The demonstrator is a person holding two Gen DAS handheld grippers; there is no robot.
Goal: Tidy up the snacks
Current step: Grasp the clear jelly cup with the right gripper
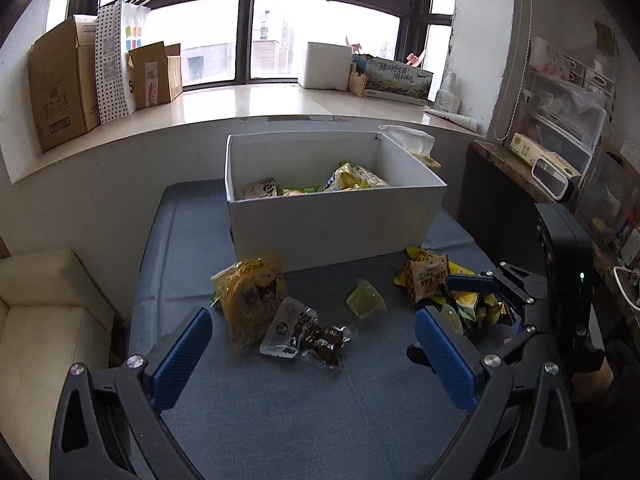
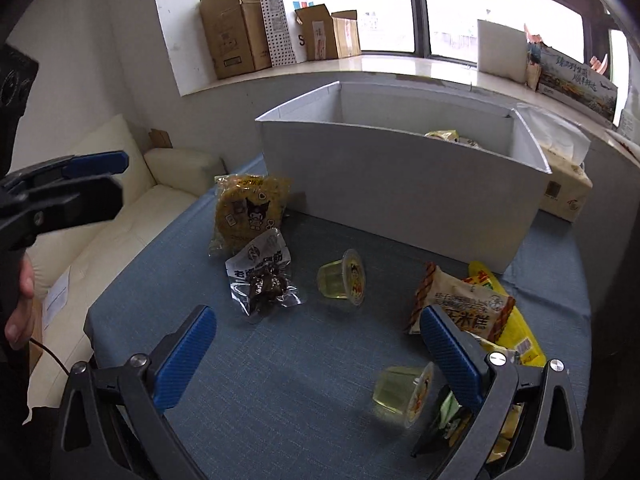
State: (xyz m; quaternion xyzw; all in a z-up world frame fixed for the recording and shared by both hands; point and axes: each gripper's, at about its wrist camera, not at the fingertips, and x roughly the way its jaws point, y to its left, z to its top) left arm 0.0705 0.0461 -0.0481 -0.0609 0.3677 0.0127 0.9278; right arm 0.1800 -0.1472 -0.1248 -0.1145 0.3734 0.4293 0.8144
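A white box [image 1: 332, 220] [image 2: 400, 184] with several snack packets inside stands at the back of the blue cloth [image 1: 300, 400]. In front of it lie a yellow cookie packet [image 1: 250, 300] [image 2: 250, 210], a clear packet of dark snack [image 1: 304, 334] [image 2: 262, 280], a jelly cup [image 1: 366, 296] [image 2: 344, 278] and a pile of packets [image 1: 430, 280] [image 2: 468, 304] at the right. A second jelly cup [image 2: 404, 394] lies close to my right gripper. My left gripper [image 1: 312, 344] is open and empty over the clear packet. My right gripper [image 2: 316, 344] is open and empty.
Cardboard boxes [image 1: 60, 88] and a paper bag [image 1: 120, 56] stand on the windowsill. A tissue pack [image 2: 564, 188] sits right of the white box. A cream sofa [image 1: 40, 320] is left of the table. Shelves with clutter [image 1: 560, 120] are at the right.
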